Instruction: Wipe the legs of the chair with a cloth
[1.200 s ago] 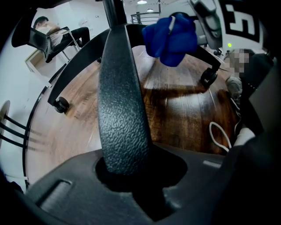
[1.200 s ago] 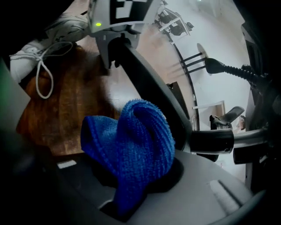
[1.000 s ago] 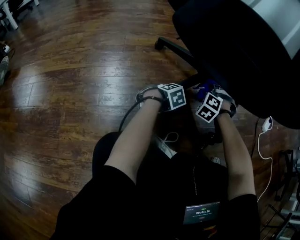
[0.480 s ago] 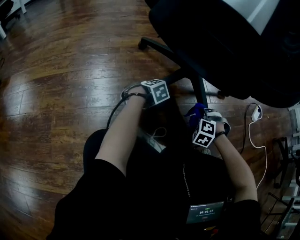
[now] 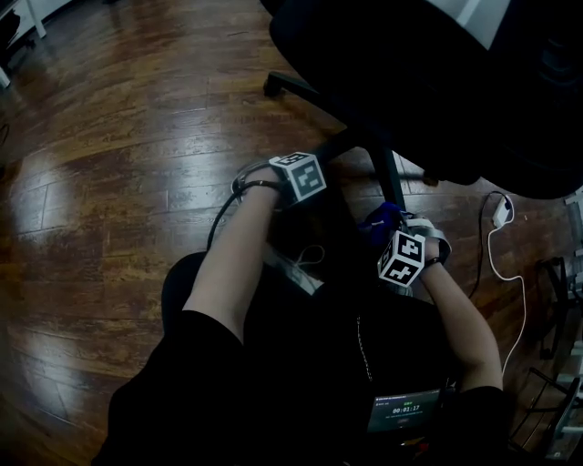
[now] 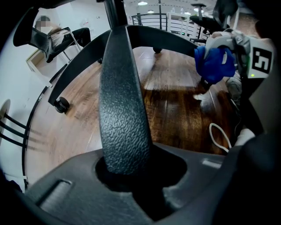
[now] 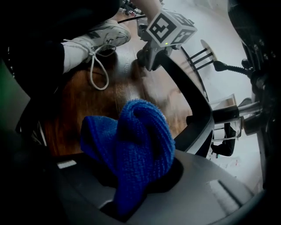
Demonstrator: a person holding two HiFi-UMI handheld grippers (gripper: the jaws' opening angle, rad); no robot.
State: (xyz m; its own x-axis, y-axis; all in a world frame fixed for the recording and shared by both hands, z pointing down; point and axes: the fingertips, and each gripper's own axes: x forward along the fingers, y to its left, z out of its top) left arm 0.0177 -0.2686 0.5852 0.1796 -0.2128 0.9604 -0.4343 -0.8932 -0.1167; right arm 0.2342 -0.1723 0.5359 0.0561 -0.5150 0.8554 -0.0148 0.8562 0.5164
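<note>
The cloth (image 7: pixel 131 149), blue and bunched into a wad, sits pinched between the jaws of the right gripper (image 7: pixel 136 193). It hangs low under the seat of the chair (image 5: pixel 437 82), just beside the base. No view shows whether it touches a leg. The left gripper (image 6: pixel 131 173) has its jaws narrow and clamped around one textured black leg (image 6: pixel 123 110), which runs up from them to the hub (image 6: pixel 115 13). That grip steadies the base on the wooden floor (image 5: pixel 137 136).

The step in hand looks like bringing the cloth to a leg while the other gripper braces the chair. The next move probably calls for pressing the wad flat against a leg and drawing it along from the hub outward, with the clamp kept firm so the casters do not roll.
</note>
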